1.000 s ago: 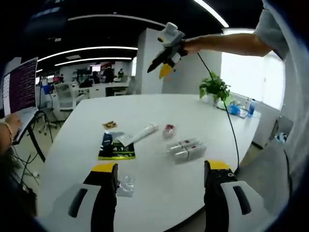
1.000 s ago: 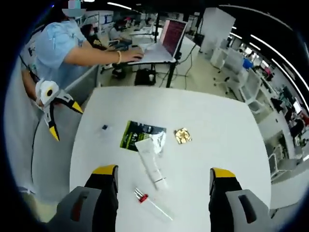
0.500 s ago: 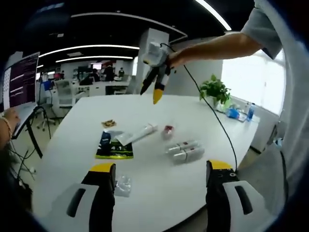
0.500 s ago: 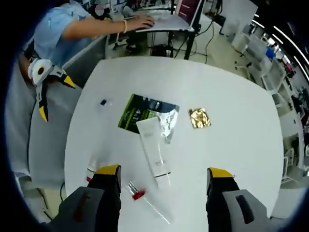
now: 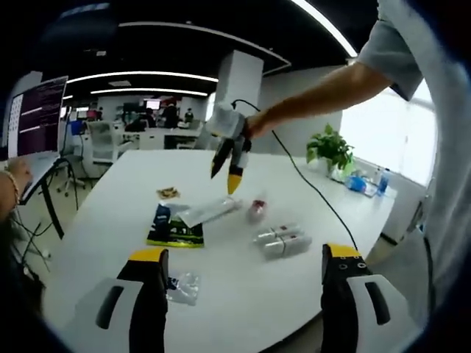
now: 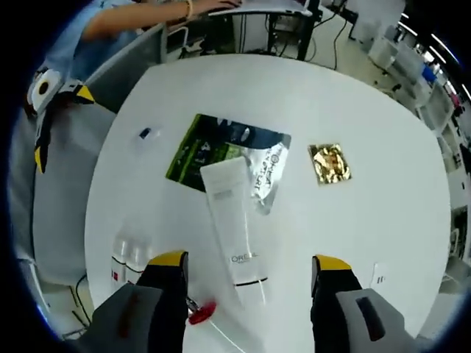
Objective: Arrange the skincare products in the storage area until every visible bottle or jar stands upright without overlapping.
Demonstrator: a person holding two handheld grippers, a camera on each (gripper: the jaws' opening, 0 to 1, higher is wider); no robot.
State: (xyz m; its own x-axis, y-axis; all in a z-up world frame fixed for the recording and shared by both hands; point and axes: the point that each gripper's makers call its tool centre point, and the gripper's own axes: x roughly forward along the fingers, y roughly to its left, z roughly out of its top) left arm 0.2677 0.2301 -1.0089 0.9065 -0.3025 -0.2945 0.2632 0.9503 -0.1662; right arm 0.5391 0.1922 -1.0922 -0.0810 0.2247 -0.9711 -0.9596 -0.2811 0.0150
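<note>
A white tube lies flat on the white table, partly over a dark green sachet and a silver sachet. My right gripper hovers open right above the tube's cap end, its jaws either side of it. In the left gripper view that right gripper hangs point-down over the tube. Two clear bottles lie on their sides, with a small red-capped vial beside them. My left gripper is open and holds nothing, near the table's front edge.
A gold packet lies right of the sachets, and a tiny blue-capped item to their left. A clear wrapper sits near my left jaw. A potted plant stands at the table's far right. A person works at a laptop.
The right gripper has come down and closer to the white tube, which now looks larger between its jaws. The left gripper has hardly moved.
</note>
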